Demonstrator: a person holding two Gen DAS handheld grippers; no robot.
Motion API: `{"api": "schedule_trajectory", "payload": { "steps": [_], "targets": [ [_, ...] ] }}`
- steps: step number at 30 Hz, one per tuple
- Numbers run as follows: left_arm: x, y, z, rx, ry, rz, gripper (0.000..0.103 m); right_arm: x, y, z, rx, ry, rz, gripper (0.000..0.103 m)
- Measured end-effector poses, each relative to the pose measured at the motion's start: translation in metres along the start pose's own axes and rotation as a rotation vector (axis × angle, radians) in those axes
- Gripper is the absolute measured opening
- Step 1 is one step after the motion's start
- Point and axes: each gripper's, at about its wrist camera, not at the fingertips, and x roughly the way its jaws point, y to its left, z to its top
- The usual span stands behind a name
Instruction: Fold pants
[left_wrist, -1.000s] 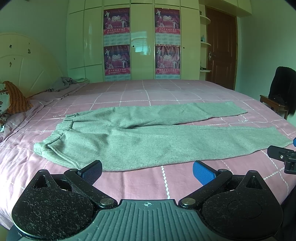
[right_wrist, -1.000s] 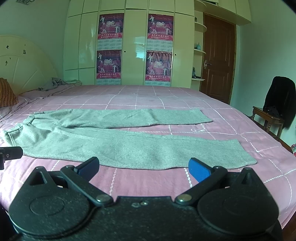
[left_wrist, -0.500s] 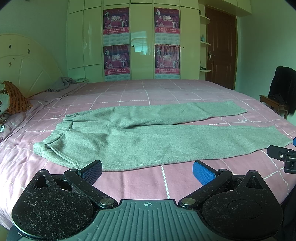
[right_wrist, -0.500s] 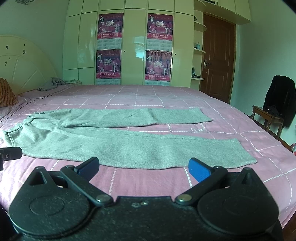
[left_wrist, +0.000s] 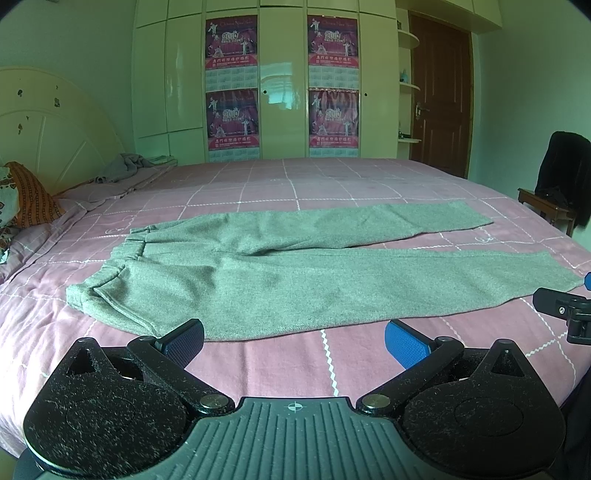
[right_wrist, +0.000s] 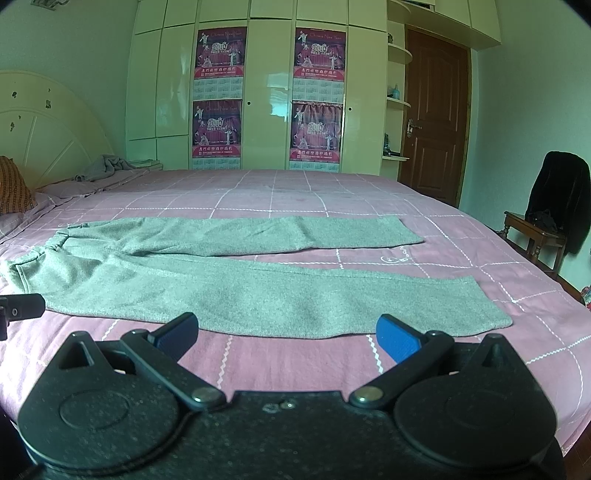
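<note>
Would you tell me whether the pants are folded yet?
Not yet: the pants lie spread flat on the bed, both legs apart.

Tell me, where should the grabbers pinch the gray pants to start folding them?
Probably the near leg's front edge: the left gripper near the waistband, the right gripper near the hem. The pants lie flat, legs apart, with that edge closest to both open grippers, so coming in low from the front should let the fingers slip under and carry it onto the far leg.

One pair of grey pants (left_wrist: 295, 273) lies on one bed (left_wrist: 332, 181). Beyond the bed, four posters (left_wrist: 231, 42) hang on one wardrobe (left_wrist: 282, 85). One chair (left_wrist: 546, 206) stands right of the bed. Two hand-held grippers.
</note>
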Motion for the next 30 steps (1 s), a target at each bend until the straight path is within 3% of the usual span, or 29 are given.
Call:
{"api": "schedule_trajectory", "payload": {
  "steps": [30],
  "targets": [
    [0.0004,0.0003,0.0006,0.001,0.006,0.003,0.103,0.0007,-0.0002,-0.0002,0.000,0.002,0.001,0.103]
  ]
}}
